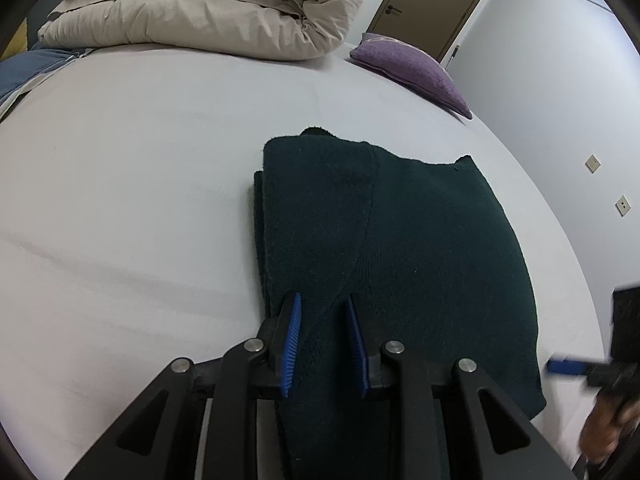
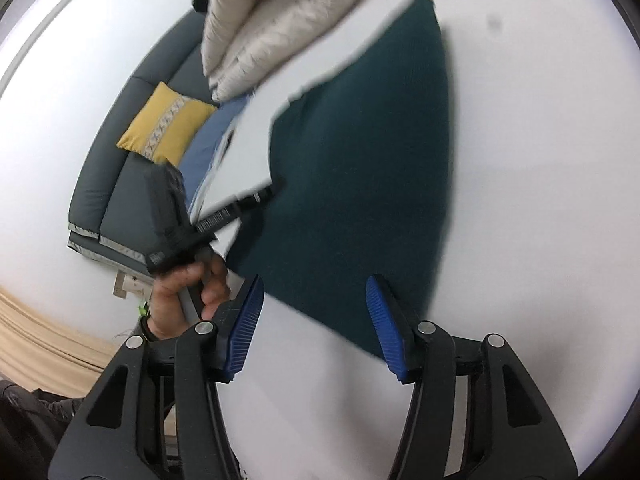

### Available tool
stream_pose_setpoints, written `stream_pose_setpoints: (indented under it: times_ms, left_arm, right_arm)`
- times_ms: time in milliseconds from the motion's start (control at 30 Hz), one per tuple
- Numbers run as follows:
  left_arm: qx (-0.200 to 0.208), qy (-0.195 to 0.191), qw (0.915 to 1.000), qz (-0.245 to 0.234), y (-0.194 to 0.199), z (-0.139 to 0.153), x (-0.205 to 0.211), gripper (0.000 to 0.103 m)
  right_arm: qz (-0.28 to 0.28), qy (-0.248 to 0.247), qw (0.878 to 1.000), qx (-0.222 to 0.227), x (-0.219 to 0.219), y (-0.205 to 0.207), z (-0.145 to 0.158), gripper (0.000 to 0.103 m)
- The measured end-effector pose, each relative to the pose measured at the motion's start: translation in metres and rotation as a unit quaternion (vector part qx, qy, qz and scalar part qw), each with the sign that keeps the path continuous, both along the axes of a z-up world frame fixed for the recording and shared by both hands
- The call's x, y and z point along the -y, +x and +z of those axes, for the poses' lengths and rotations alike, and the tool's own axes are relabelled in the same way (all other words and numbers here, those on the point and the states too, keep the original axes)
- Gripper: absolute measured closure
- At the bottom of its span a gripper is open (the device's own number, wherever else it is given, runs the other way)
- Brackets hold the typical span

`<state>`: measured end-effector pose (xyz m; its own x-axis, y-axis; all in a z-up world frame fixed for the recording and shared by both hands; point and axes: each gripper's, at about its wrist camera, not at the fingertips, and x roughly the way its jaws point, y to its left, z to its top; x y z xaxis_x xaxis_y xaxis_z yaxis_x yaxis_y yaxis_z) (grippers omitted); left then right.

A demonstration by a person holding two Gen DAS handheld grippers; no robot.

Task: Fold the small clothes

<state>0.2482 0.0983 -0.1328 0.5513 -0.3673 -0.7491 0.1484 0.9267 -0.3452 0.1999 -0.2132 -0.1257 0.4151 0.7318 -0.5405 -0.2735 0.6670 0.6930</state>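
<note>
A dark green knitted garment (image 1: 384, 248) lies folded on the white bed sheet (image 1: 140, 184). My left gripper (image 1: 324, 300) hovers over its near left edge with its blue pads partly apart and cloth between them; the frames do not show if it grips. In the right wrist view the same garment (image 2: 360, 168) lies ahead, blurred. My right gripper (image 2: 316, 284) is open and empty just above the garment's near corner. The left gripper and the hand holding it (image 2: 188, 240) show at the garment's left side.
A rolled beige duvet (image 1: 208, 8) lies at the far side of the bed, a purple cushion (image 1: 416, 68) at the far right corner. A grey sofa (image 2: 128, 184) with a yellow cushion (image 2: 168, 124) stands beyond the bed. A door (image 1: 428, 4) is behind.
</note>
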Motion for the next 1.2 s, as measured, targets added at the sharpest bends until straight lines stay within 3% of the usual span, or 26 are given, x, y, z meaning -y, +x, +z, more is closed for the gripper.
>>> stream_pose_setpoints:
  times_ms: [133,233,433,700,900,1000,1100,1167,1200]
  left_arm:
    - [-0.002,-0.004,1.0000,0.000,0.000,0.000,-0.001,0.075]
    - [-0.008,-0.009,0.9999,0.000,0.004,-0.002,0.000,0.075]
    - [-0.011,-0.004,0.9999,-0.005,0.010,-0.004,0.002,0.075]
    - [-0.007,-0.015,0.9998,-0.006,0.009,-0.006,-0.001,0.075]
    - [-0.010,-0.028,0.9995,0.000,0.008,-0.006,-0.005,0.075]
    - [-0.013,-0.052,0.9985,0.010,0.003,0.001,-0.013,0.076]
    - [-0.007,-0.039,0.9989,0.025,-0.008,0.010,-0.017,0.069]
    - [-0.022,-0.033,0.9989,0.024,-0.009,0.005,-0.016,0.065]
    - [-0.025,-0.037,0.9987,0.026,-0.011,0.004,-0.018,0.065]
  right_arm:
    - [-0.026,0.022,0.999,0.007,0.009,0.036,0.030,0.050]
    - [-0.028,0.032,0.999,0.001,-0.002,0.078,0.036,0.050]
    - [-0.061,0.034,0.997,-0.044,-0.018,0.161,0.023,0.050]
    - [-0.156,0.048,0.985,-0.063,0.022,0.218,0.000,0.050]
    - [-0.245,0.079,0.966,-0.034,0.069,0.176,0.003,0.048]
    - [-0.193,0.102,0.976,0.001,0.059,0.133,0.018,0.048]
    - [-0.129,0.120,0.984,0.020,0.041,0.097,0.023,0.043]
    - [-0.085,0.087,0.993,0.008,0.018,0.084,0.012,0.029]
    - [-0.079,0.065,0.995,0.002,0.013,0.081,0.006,0.029]
